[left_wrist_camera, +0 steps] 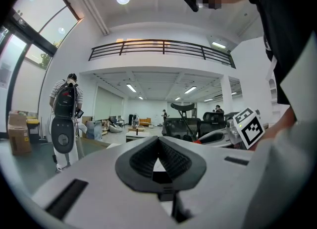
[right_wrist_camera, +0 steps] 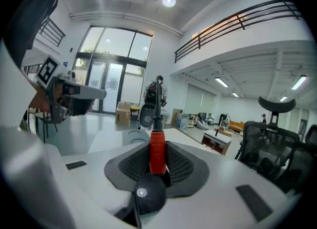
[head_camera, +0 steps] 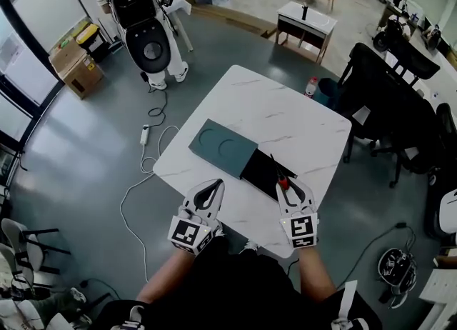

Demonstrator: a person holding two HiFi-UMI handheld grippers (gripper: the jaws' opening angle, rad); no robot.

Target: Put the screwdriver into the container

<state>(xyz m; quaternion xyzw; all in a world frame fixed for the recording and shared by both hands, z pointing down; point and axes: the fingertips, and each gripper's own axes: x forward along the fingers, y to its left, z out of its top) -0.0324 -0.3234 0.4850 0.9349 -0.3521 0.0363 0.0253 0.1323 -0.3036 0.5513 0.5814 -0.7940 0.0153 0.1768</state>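
A screwdriver with a red grip (head_camera: 283, 181) and a thin dark shaft is clamped in my right gripper (head_camera: 293, 191). It hangs over the black open part of the container (head_camera: 263, 171), shaft pointing away from me. The container's dark green part (head_camera: 223, 148), with two round recesses, lies beside it on the white marble table (head_camera: 285, 118). In the right gripper view the red grip (right_wrist_camera: 157, 152) sits between the pads of the right gripper (right_wrist_camera: 157, 146), black butt cap toward the camera. My left gripper (head_camera: 207, 194) hovers at the table's near edge, shut and empty; its jaw tips (left_wrist_camera: 158, 141) meet.
A person with a backpack stands by a white machine (head_camera: 146, 43) at the far left. Cardboard boxes (head_camera: 75, 68) and a power strip with cable (head_camera: 145, 134) lie on the floor. Black office chairs (head_camera: 389, 96) crowd the right side, and a small table (head_camera: 305, 25) stands beyond.
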